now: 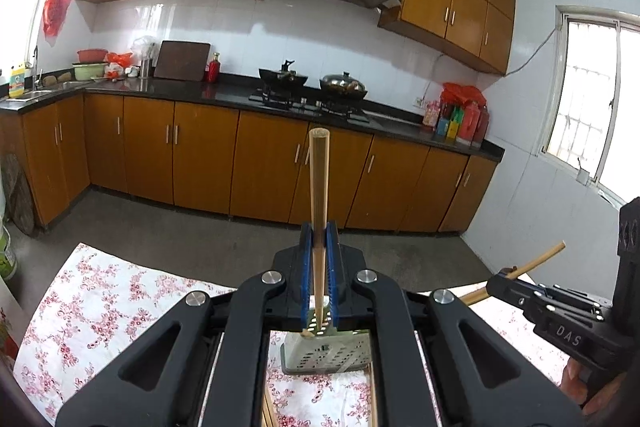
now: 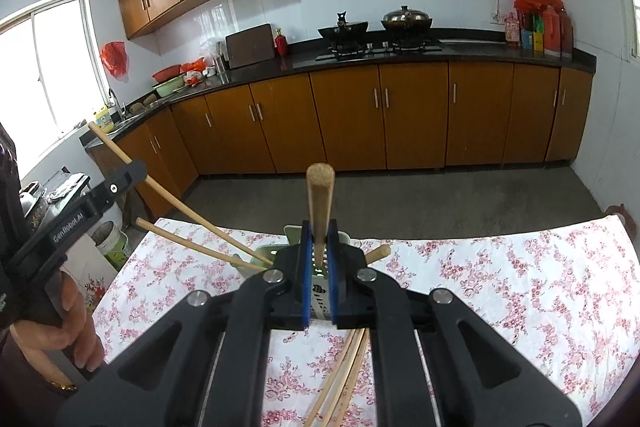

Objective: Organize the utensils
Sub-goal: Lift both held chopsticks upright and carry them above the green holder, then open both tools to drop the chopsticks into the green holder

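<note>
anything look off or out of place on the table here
Yes. A few loose chopsticks lie scattered on the floral tablecloth instead of in the perforated holder. One chopstick already in the holder leans far out to the side. Each gripper's jaws are shut on a chopstick. Nothing looks spilled or broken.

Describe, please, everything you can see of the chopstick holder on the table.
The chopstick holder is a pale green, upright container that looks like plastic, its walls pierced with rows of small holes. It stands on the flowered tablecloth near the table's far edge. In the right wrist view at least one wooden chopstick leans out of its top to the left. Both hand-held grippers hide much of it, so its rim and inside are mostly unseen.
</note>
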`<state>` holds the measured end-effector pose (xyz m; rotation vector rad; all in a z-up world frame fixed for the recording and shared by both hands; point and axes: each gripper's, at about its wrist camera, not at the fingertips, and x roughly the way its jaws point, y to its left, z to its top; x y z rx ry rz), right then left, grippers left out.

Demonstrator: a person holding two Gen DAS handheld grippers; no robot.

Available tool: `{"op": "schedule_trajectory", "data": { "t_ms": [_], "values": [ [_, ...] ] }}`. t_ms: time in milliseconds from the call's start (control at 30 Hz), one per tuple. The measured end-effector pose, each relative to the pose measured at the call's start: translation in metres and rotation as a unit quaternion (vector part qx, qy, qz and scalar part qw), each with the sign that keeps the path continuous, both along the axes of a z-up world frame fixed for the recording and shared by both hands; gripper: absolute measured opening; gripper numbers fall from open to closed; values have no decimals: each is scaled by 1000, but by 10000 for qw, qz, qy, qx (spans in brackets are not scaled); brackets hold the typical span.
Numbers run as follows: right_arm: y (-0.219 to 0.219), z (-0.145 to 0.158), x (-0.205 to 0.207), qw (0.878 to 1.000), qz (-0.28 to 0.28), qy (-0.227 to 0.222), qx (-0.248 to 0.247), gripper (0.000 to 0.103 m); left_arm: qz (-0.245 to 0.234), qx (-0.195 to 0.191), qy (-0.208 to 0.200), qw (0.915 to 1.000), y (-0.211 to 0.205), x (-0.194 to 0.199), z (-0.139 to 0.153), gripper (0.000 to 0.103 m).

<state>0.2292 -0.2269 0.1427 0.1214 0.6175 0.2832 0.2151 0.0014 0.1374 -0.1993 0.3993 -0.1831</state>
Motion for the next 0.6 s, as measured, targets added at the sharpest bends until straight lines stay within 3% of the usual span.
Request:
{"op": "schedule_trajectory", "data": {
  "t_ms": [467,533,600],
  "values": [
    [-5,-9,5,9998,-119,91,150,12,-61,-97,243,9996,4,5,-7,9],
    [-9,-6,2,9997,-165,53,188,12,-50,-110,207,9997,6,1,-3,12],
    [-13,-2,-4,9995,-220,-38,203,13,-26,-143,156,9998,5,-1,1,25]
  ]
}}
